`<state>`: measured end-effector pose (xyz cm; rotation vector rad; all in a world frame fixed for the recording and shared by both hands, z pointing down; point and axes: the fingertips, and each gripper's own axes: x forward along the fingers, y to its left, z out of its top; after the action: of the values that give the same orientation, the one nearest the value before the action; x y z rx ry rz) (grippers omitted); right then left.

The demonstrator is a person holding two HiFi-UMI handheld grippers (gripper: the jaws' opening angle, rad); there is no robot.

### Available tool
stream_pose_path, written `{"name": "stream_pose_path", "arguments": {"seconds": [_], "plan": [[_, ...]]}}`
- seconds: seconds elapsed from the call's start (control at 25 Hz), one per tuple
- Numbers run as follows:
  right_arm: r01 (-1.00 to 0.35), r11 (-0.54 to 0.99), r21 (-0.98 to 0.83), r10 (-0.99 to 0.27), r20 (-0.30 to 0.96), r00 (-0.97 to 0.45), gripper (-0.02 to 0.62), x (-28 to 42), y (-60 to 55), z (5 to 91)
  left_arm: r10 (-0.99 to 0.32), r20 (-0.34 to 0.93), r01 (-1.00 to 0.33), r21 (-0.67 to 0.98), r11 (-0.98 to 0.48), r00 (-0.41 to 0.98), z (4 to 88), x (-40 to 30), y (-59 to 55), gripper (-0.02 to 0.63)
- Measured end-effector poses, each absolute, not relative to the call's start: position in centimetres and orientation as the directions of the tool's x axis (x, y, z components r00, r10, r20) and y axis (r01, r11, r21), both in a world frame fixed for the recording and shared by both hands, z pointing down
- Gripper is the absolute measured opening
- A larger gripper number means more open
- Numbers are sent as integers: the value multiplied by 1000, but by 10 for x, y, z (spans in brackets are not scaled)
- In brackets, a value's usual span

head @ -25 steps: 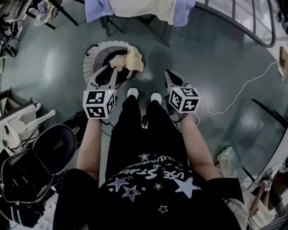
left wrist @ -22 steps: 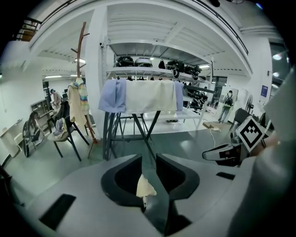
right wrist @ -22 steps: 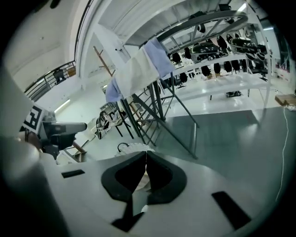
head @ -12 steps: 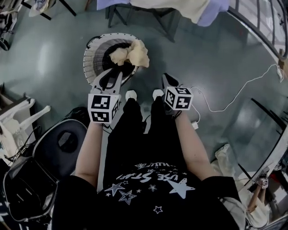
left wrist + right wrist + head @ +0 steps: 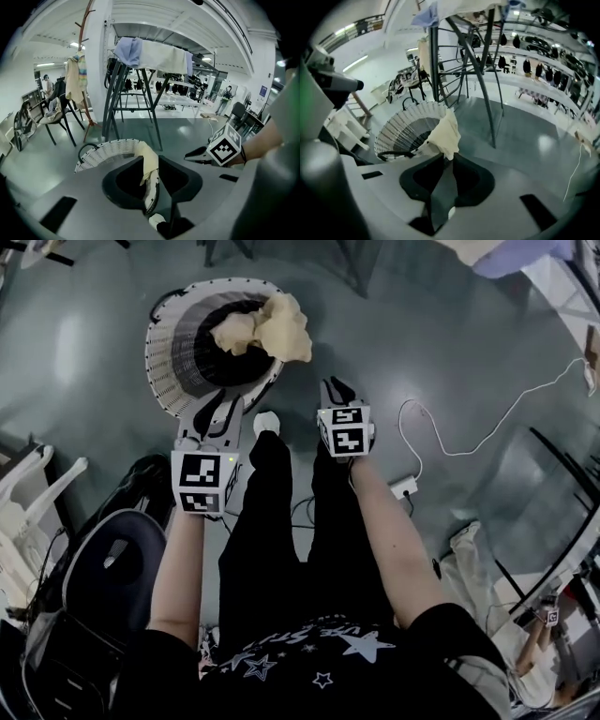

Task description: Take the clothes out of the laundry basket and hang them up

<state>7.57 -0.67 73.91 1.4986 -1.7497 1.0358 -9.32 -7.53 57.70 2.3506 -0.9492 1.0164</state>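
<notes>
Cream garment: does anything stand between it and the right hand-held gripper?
Nothing visible: only bare floor separates the cream garment from the right hand-held gripper, whose empty jaws have just been opening.

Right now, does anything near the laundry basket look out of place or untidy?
The cream garment drapes over the laundry basket's rim instead of lying inside. A white cable also snakes loose across the floor.

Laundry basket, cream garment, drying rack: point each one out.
laundry basket [image 5: 161, 352], head view, on its white woven wall.
cream garment [image 5: 267, 329], head view, on the bunched middle, at the basket's rim.
drying rack [image 5: 434, 65], right gripper view, on a dark upright leg.
</notes>
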Motion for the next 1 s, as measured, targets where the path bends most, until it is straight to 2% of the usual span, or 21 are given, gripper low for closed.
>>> {"name": "stream_pose_path", "arguments": {"seconds": [0.2, 0.76, 0.88, 1.0], "plan": [[-980, 111, -163, -468, 862, -196, 98, 56, -10, 790, -405, 769, -736, 124, -666, 495, 623, -94, -80, 115], [-930, 348, 118, -562, 820, -107, 183, 38, -43, 876, -381, 777, -726, 137, -674, 501, 700, -106, -86, 115], [-929, 342, 142, -587, 804, -94, 181, 36, -51, 884, -390, 772, -731, 137, -668, 502, 704, -108, -87, 115], [-930, 331, 160, -604, 793, -78, 139, 39, -63, 890, -396, 772, -735, 134, -664, 498, 708, -110, -87, 115]]}}
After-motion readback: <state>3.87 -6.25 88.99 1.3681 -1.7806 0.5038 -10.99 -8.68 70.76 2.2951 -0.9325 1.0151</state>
